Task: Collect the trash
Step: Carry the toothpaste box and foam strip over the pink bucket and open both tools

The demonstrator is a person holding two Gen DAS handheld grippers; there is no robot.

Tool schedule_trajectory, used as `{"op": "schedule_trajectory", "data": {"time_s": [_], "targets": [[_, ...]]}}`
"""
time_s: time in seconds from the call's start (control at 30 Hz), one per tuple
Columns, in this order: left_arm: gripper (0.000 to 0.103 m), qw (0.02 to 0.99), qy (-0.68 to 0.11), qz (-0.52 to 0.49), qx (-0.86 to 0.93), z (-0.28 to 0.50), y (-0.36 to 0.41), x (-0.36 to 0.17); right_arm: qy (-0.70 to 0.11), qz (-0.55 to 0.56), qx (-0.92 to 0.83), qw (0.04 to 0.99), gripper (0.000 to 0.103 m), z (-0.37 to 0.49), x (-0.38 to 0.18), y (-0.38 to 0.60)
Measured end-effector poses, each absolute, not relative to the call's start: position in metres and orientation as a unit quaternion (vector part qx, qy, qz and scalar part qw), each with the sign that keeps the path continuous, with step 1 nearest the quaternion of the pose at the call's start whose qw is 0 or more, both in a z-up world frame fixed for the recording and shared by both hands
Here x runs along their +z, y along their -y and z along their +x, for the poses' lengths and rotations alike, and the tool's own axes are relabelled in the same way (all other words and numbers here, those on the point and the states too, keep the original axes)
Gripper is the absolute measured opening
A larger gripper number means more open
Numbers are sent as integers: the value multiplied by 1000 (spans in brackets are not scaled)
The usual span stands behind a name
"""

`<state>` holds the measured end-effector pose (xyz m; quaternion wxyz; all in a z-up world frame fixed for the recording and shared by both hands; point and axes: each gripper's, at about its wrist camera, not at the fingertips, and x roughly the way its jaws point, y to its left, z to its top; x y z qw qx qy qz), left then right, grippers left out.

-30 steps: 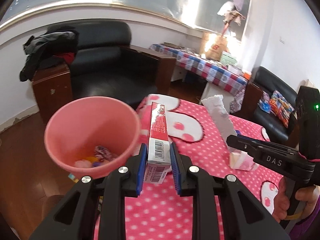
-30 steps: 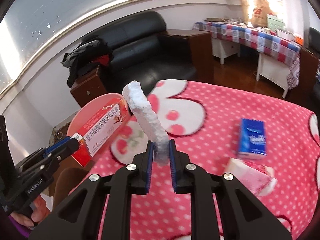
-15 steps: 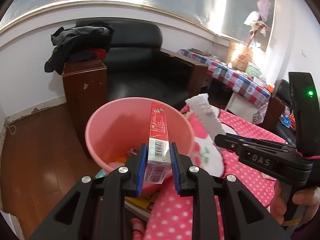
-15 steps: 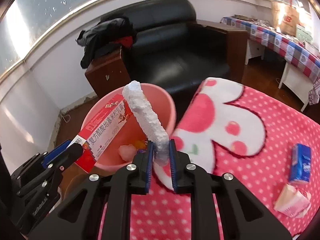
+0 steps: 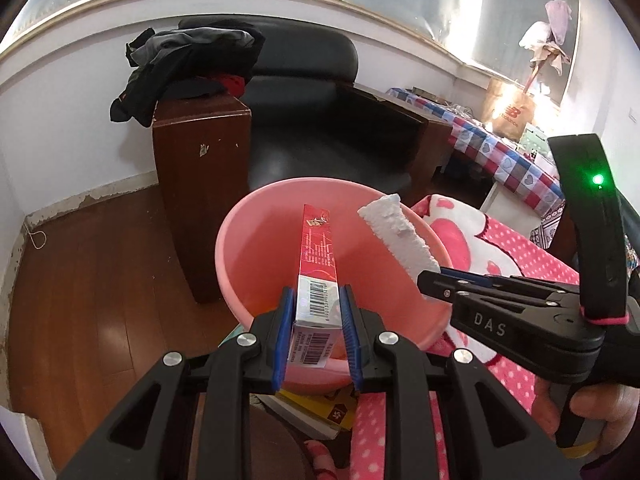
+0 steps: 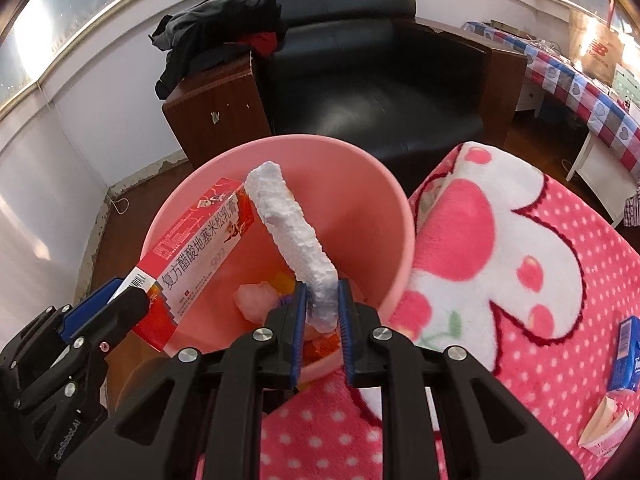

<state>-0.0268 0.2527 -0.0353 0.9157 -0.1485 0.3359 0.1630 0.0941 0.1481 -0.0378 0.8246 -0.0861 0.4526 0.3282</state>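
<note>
Red box lengthwise over bin, foam strip tilted

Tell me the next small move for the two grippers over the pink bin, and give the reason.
Probably open both and let the items drop. The left gripper is shut on the red box, the right gripper on the white foam strip, and both items hang over the open mouth of the pink bin, which already holds trash, so they should fall inside.

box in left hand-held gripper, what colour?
Red with a white barcode end, the box shows best in the right wrist view.
</note>
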Motion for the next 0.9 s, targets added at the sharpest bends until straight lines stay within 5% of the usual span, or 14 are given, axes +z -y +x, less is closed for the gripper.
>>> {"op": "schedule_trajectory", "data": {"time_s": [0.63,0.9], "targets": [[29,914,-333,-157,173,-28,-258,-35,-447,-86,342,822,17,91,-38,-156],[35,914,-326,-161,180,-37,-257,-29,-438,-80,347,825,29,84,-33,-152]]}}
